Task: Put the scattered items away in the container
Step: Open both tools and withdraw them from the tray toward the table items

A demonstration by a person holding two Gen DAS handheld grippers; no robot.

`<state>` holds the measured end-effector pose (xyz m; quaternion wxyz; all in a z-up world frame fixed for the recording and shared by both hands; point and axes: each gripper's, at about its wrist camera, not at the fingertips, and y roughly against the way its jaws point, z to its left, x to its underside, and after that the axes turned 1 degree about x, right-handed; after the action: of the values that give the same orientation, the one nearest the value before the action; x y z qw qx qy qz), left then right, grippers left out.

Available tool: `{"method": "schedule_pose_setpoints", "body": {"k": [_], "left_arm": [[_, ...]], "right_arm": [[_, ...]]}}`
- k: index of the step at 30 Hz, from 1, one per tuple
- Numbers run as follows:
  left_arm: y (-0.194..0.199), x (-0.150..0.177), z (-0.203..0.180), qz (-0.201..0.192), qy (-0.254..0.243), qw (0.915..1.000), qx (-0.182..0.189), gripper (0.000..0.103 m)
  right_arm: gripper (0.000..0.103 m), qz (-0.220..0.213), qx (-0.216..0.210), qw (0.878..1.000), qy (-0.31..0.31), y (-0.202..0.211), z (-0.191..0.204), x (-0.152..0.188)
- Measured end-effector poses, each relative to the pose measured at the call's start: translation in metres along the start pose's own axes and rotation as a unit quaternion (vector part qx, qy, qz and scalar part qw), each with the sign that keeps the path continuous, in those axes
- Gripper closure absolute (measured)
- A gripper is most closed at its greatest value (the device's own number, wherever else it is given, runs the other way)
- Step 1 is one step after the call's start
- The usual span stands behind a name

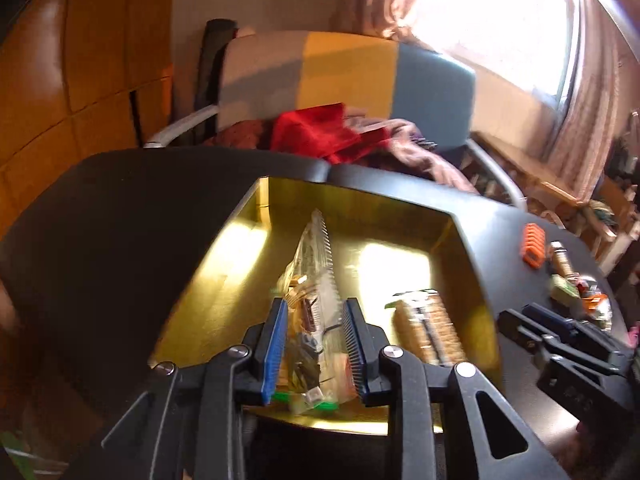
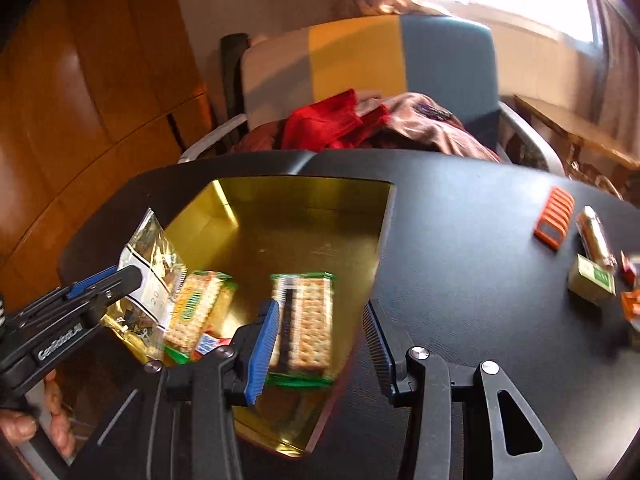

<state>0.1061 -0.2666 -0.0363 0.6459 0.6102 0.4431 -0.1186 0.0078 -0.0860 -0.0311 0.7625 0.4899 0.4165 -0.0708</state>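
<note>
The gold-lined container (image 2: 280, 216) sits on the black table (image 2: 460, 240) and holds 2 cracker packs: 1 (image 2: 302, 320) lying flat near its right wall, 1 (image 2: 200, 308) leaning at its left side. A small red-and-blue sweet (image 2: 208, 345) lies beside the leaning pack.

A clear crinkly snack bag (image 1: 316, 280) stands on end inside the container, between the pads of the left gripper (image 1: 314, 350). Its jaws stand partly apart; the bag fills the gap, but blur hides whether the pads press it.

The right gripper (image 2: 320, 340) is spread and holds nothing. Its left finger hangs over the flat cracker pack, its right finger over bare table just outside the container's wall.

Well to the right on the table, 5 loose items are visible: 1 orange ribbed clip (image 2: 554, 218), 1 gold-wrapped roll (image 2: 596, 236), 1 pale green-printed box (image 2: 592, 284), and 2 small orange pieces (image 2: 630, 304) at the edge, too blurred to name.
</note>
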Motion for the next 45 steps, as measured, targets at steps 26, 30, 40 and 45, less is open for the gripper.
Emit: {"method": "schedule_pose_setpoints", "body": {"k": [26, 30, 40, 45], "left_arm": [[-0.002, -0.001, -0.05, 0.027, -0.04, 0.9949, 0.089, 0.056], [-0.003, -0.004, -0.09, 0.036, -0.075, 0.989, 0.122, 0.056], [-0.03, 0.003, -0.196, 0.079, -0.158, 0.9677, 0.18, 0.055], [-0.046, 0.02, -0.225, 0.106, -0.173, 0.9598, 0.194, 0.055]], "right_arm": [[0.052, -0.007, 0.049, 0.997, -0.067, 0.029, -0.069, 0.024], [0.052, -0.013, 0.087, 0.99, -0.11, 0.046, -0.116, 0.03], [0.051, -0.036, 0.169, 0.966, -0.19, 0.098, -0.229, 0.044], [0.041, -0.043, 0.163, 0.966, -0.198, 0.102, -0.27, 0.016]]}}
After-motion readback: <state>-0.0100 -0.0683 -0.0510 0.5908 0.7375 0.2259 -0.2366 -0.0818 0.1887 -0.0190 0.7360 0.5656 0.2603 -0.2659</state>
